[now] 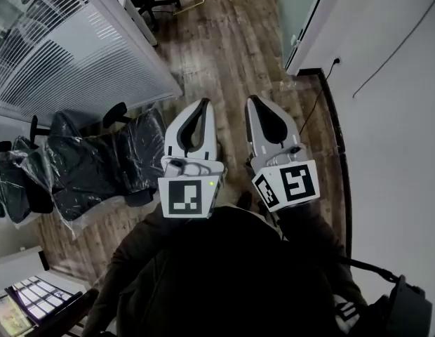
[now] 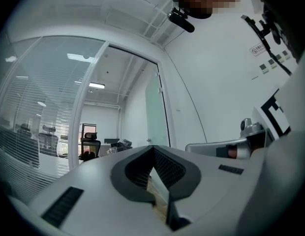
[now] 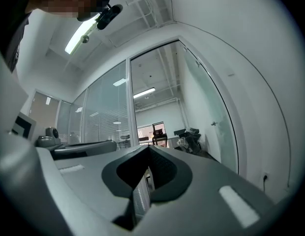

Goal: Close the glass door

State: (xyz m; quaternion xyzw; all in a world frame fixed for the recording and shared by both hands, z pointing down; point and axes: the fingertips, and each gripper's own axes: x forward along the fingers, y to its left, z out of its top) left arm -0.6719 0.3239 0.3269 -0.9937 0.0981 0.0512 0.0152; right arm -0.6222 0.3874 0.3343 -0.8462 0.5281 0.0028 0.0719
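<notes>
The frosted glass door (image 1: 302, 9) stands open at the top right of the head view, swung back along the white wall. It also shows as a pale green pane (image 2: 155, 114) in the left gripper view and, with a small handle, as the door (image 3: 211, 117) in the right gripper view. My left gripper (image 1: 202, 104) and right gripper (image 1: 254, 100) hang side by side over the wooden floor, well short of the door. Both are shut with nothing between them; the left jaws (image 2: 153, 149) and right jaws (image 3: 148, 149) meet at their tips.
Black office chairs wrapped in plastic (image 1: 84, 167) crowd the left side. A glass partition with blinds (image 1: 70, 55) runs behind them. A white wall (image 1: 393, 118) with a dark baseboard (image 1: 338, 153) and a socket (image 1: 336, 60) bounds the right. A dark bag (image 1: 403, 307) hangs at lower right.
</notes>
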